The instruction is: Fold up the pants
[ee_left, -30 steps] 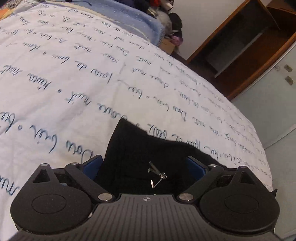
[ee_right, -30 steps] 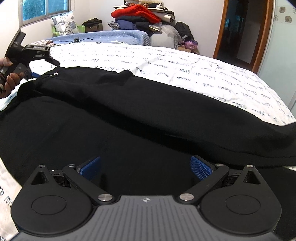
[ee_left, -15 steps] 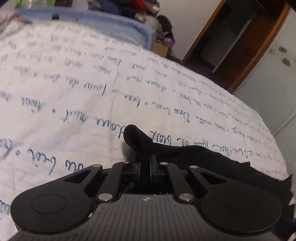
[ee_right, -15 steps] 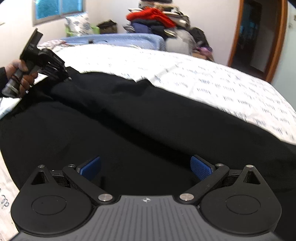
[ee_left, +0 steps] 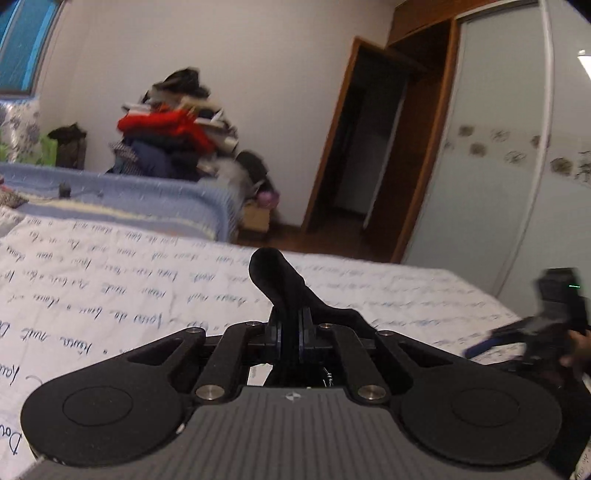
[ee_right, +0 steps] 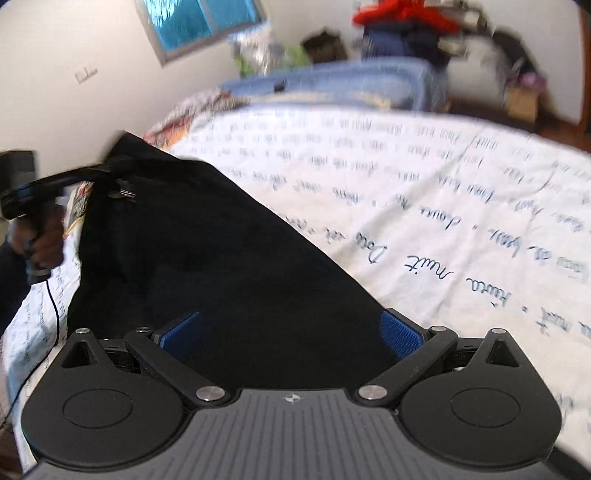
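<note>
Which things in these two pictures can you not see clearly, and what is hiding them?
- Left wrist view: the black pants are mostly hidden below the left gripper; the right gripper is blurred at the edge.
- Right wrist view: the pants' lower part is hidden by the gripper body; the clothes pile is blurred.

Bed: covered by a white sheet printed with rows of dark blue handwriting-style script; the sheet shows soft creases.

On the bed: black pants, spread over the near left part of the sheet in the right wrist view, cloth narrowing up toward the far left corner, which stands lifted clear of the sheet. How much of the near cloth rests flat cannot be told.

Far edge of the bed: light blue knitted blanket lying across it, a small dark object on top, too blurred to identify.
</note>
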Motion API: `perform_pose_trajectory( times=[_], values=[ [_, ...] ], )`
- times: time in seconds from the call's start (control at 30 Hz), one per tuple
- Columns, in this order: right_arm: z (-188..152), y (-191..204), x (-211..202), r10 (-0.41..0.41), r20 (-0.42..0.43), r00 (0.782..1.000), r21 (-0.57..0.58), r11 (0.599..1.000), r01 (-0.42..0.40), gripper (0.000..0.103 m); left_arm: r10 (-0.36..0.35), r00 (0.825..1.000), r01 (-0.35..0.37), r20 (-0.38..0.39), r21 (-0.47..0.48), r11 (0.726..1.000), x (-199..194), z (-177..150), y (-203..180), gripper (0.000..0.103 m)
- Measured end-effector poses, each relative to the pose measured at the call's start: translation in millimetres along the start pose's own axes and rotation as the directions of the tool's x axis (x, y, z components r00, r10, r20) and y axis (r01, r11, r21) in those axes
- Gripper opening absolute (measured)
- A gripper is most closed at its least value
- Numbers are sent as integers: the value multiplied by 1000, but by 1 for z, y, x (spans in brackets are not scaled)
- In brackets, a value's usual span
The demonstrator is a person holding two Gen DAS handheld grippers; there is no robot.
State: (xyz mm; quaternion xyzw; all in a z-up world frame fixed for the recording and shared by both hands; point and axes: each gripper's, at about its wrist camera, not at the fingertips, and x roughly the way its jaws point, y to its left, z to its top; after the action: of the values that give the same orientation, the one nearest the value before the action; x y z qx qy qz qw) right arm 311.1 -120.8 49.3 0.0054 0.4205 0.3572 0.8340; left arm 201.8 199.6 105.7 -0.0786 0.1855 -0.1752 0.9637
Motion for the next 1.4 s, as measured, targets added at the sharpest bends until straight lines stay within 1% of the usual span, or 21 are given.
perform_pose_trajectory(
  times=[0.1,0.17,0.33,0.4,0.43,0.47,0.5,0.53,0.63,0.73,0.8,0.9,0.97,1.07,1.1,1.13,1.2,1.23,1.3,1.37,1.4],
  values=[
    [14,-23,22,20,-64,998,7,1000,-20,103,-32,999,31,40,21,999,-12,0,-8,8],
    [16,-27,31,48,-97,994,5,999,-48,103,-52,998,51,46,23,998,-15,-1,-9,8],
    [22,-31,53,110,-207,972,-35,992,-120,103,-57,997,56,45,16,998,-14,-7,-3,9],
    [23,-26,59,118,-244,962,-64,988,-137,92,-55,997,55,45,9,998,-13,-8,-1,9],
    [23,-23,60,114,-256,960,-78,987,-138,73,-51,998,51,43,6,999,-11,-9,1,9],
    [22,-21,60,107,-260,960,-88,987,-134,29,-51,998,51,37,3,999,-12,-8,0,9],
    [21,-20,60,113,-265,958,-92,986,-142,12,-49,998,49,30,4,999,-10,-9,0,9],
    [20,-19,61,123,-273,954,-90,984,-153,6,-38,999,38,28,8,999,-9,-9,-1,8],
    [17,-11,50,96,-241,966,-128,983,-129,6,-13,1000,13,15,-5,1000,-6,-11,2,7],
    [15,2,22,87,-171,981,-145,983,-113,6,2,1000,-1,19,-44,999,-15,-12,11,6],
    [11,20,-8,83,-108,991,-179,979,-101,6,-10,1000,12,29,-80,997,-27,-13,16,6],
    [-3,59,-45,123,-48,991,-226,965,-131,6,-29,999,35,38,-154,987,-53,-26,25,6],
    [-25,85,-58,138,-46,989,-261,954,-145,6,-40,999,47,32,-240,970,-71,-44,34,6],
    [-67,109,-50,133,-90,987,-259,954,-152,6,12,999,-22,-31,-335,942,-87,-81,42,6],
    [-79,113,-44,124,-106,987,-254,956,-147,5,18,998,-39,-60,-371,928,-91,-91,45,9],
    [-90,114,-37,115,-125,986,-240,960,-143,5,17,996,-52,-86,-416,908,-95,-99,50,17],
    [-104,116,-26,98,-147,984,-229,965,-131,5,12,994,-63,-107,-489,870,-108,-108,58,21],
    [-108,118,-21,94,-154,984,-226,966,-128,5,13,993,-70,-115,-504,861,-116,-107,62,31],
    [-113,122,-16,81,-152,985,-225,968,-115,5,57,986,-128,-154,-504,854,-132,-105,65,39],
    [-113,125,-12,66,-144,987,-233,968,-98,5,94,981,-166,-167,-496,852,-149,-101,70,41],
    [-115,127,-12,58,-144,988,-235,968,-91,5,111,977,-191,-184,-506,841,-156,-100,72,44]
  ],
)
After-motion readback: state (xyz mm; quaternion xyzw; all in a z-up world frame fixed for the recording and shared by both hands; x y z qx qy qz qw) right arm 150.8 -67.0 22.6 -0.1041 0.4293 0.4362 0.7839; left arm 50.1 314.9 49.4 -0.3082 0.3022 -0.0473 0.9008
